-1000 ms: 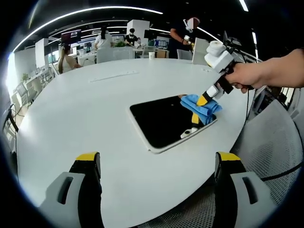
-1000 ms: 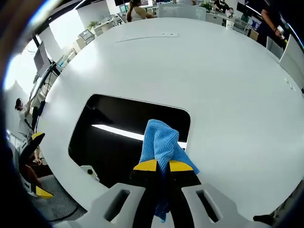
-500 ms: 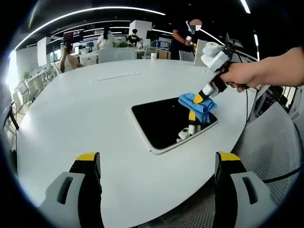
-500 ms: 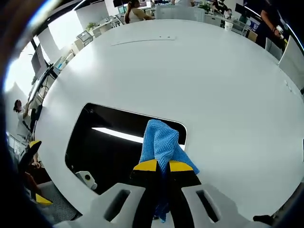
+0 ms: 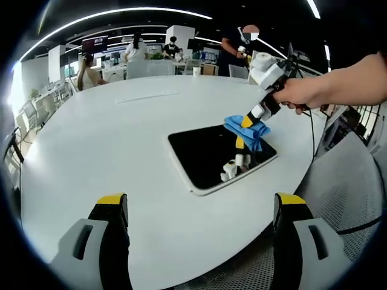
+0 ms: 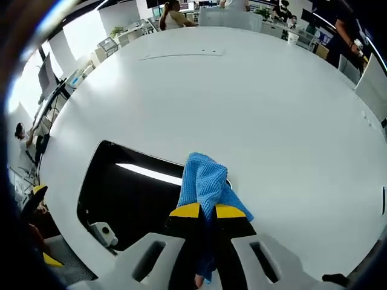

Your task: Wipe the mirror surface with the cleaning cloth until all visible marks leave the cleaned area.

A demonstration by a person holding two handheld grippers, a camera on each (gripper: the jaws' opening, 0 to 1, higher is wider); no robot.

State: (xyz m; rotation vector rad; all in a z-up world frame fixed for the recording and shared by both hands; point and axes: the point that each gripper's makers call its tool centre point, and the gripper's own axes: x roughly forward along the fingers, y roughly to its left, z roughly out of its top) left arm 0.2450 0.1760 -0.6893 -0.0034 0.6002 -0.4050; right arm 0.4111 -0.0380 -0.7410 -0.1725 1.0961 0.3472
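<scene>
A white round table (image 5: 109, 145) stands before seated people (image 5: 86, 71).

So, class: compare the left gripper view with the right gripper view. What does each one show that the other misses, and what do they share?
Left gripper view alone: the person's hand holding the right gripper from outside, and the left gripper with its jaws wide apart above the table.

Right gripper view alone: the right gripper's jaws seen close up, pinched on the cloth, and a bright strip of light reflected in the mirror.

Both: the white table, the dark mirror lying flat on it, and the blue cloth over the mirror's far edge.
</scene>
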